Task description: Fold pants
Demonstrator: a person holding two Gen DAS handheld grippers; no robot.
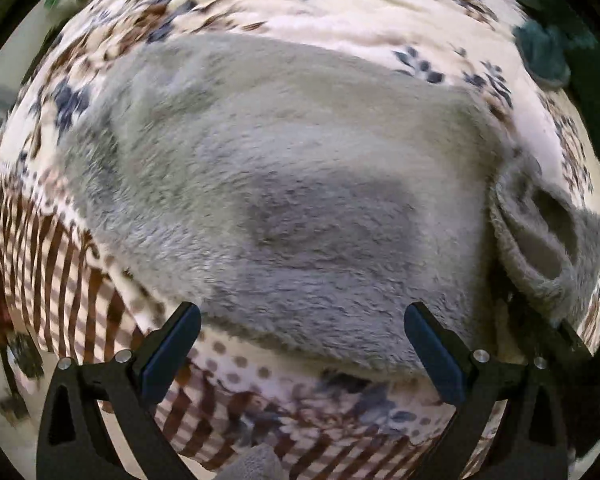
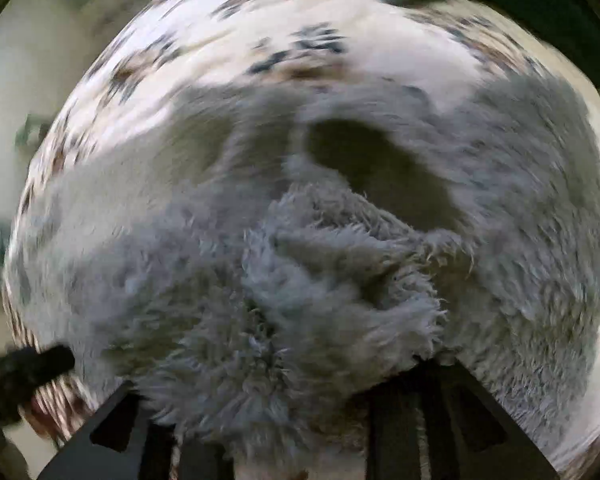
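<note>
The pants (image 1: pixel 284 200), grey and thickly fleeced, lie spread across a patterned blanket (image 1: pixel 340 4) and fill most of both views. The blanket covers the whole surface under them: pale cream ground with dark blue and brown flower sprays over the far part, brown stripes along the near left edge, and a band of brown dots just below the pants' near hem. In the left wrist view an open end of the garment (image 1: pixel 540 232) curls up at the right, showing a smoother pale inside. In the right wrist view the fleece (image 2: pixel 300 280) is bunched close to the camera, with a dark opening (image 2: pixel 380 176) gaping beyond it; this view is smeared by motion.

Past the blanket's far right corner sits a dark teal cloth (image 1: pixel 544 56) against a dark green background. To the left, beyond the blanket's edge, the room is pale and blurred, with only greenish shapes that cannot be made out.

The left gripper (image 1: pixel 300 344) hangs over the near hem with its blue-padded fingers (image 1: pixel 172 356) spread wide and nothing between them. The right gripper (image 2: pixel 300 432) has fleece heaped between its dark fingers and hiding the tips; whether the pads press on it cannot be told.
</note>
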